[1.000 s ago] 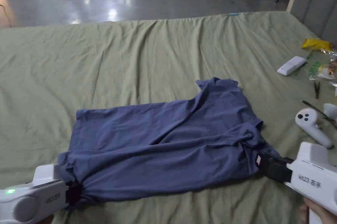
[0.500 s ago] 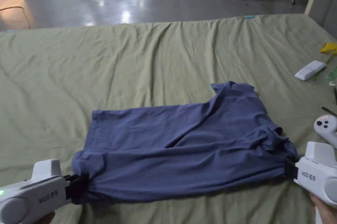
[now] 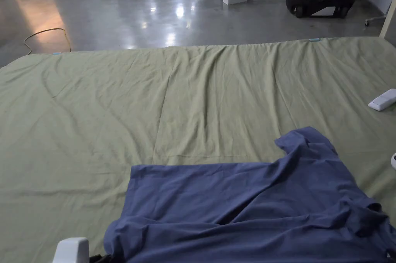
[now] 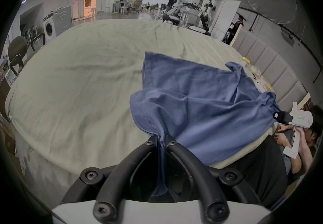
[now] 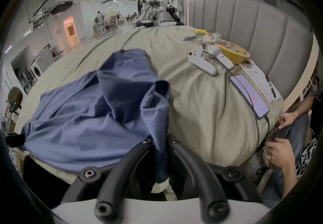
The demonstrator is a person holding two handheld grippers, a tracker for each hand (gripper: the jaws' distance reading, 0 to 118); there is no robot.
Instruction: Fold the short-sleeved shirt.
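A blue short-sleeved shirt [image 3: 251,202] lies half folded on the green bed sheet [image 3: 174,93], stretched along the near edge. In the left gripper view my left gripper [image 4: 161,140] is shut on the shirt's [image 4: 201,105] hem corner, cloth bunched between the black jaws. In the right gripper view my right gripper [image 5: 160,140] is shut on the shirt's [image 5: 104,105] shoulder end. The right gripper [image 4: 279,117] also appears far off in the left gripper view, pulling the cloth taut. A sleeve [image 3: 305,140] sticks up toward the far side.
A white remote [image 3: 383,100] lies at the bed's right. Two white controllers [image 5: 202,61], a phone on a cable [image 5: 250,96], a yellow bowl [image 5: 232,53] and papers sit by the grey headboard [image 5: 244,23]. Another person's hands [image 5: 277,150] rest at the bed's corner. Polished floor lies beyond.
The head camera has tilted up, so the shirt and both grippers have slid toward the bottom of the picture. Both grippers keep their hold and have drawn the shirt's near edge toward me.
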